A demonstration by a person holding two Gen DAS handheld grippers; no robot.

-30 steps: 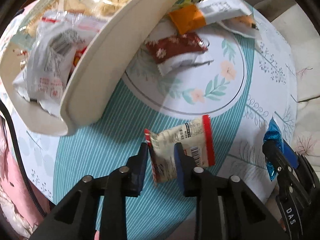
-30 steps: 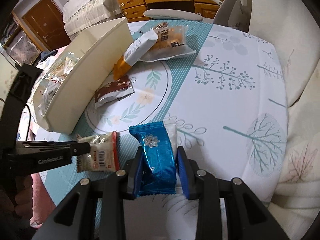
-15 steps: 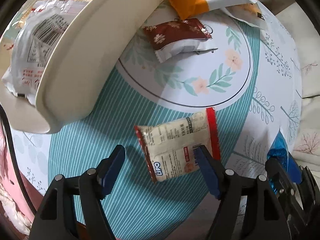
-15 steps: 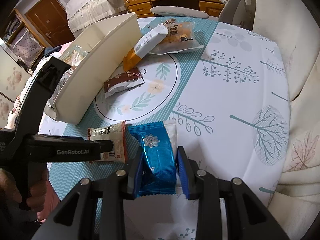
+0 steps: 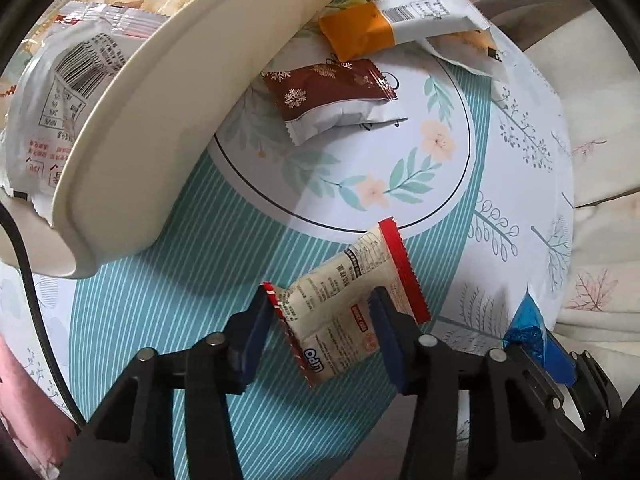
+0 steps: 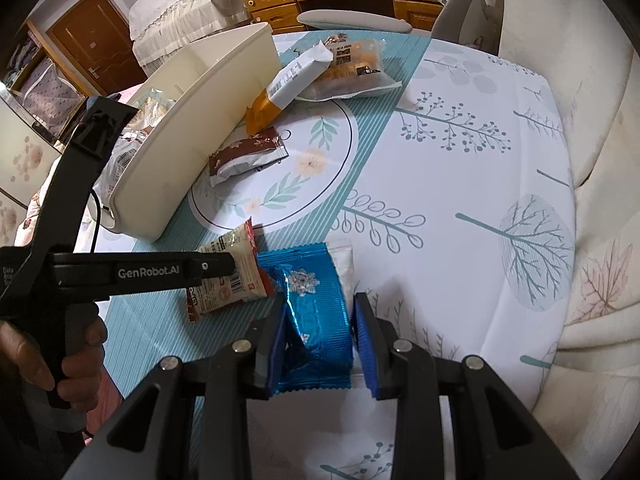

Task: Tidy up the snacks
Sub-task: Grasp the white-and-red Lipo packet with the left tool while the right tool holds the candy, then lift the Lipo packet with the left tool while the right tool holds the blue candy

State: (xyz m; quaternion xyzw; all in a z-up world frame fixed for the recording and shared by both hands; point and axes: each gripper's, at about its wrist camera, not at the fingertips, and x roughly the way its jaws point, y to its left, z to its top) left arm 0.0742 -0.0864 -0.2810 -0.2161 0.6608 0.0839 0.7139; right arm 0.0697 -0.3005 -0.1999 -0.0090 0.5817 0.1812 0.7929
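A cream snack packet with red ends [image 5: 344, 304] sits between the fingers of my left gripper [image 5: 320, 316], which have closed in against its sides; it also shows in the right wrist view [image 6: 230, 276]. My right gripper [image 6: 320, 328] is shut on a blue foil packet [image 6: 316, 312], held low over the tablecloth; the packet's tip shows in the left wrist view [image 5: 528, 332]. A cream bin [image 5: 168, 120] holding several packets stands at the left. A brown packet with snowflakes [image 5: 332, 96] lies on the cloth's round pattern.
An orange-and-white packet [image 5: 396, 24] and a clear bread packet [image 6: 348, 68] lie at the far side of the table. A chair [image 6: 360, 20] stands behind the table. A cream sofa [image 6: 580, 160] runs along the right.
My left gripper opened wide half a second ago and has since closed in on the cream packet. My right gripper kept hold of the blue packet and shifted a little.
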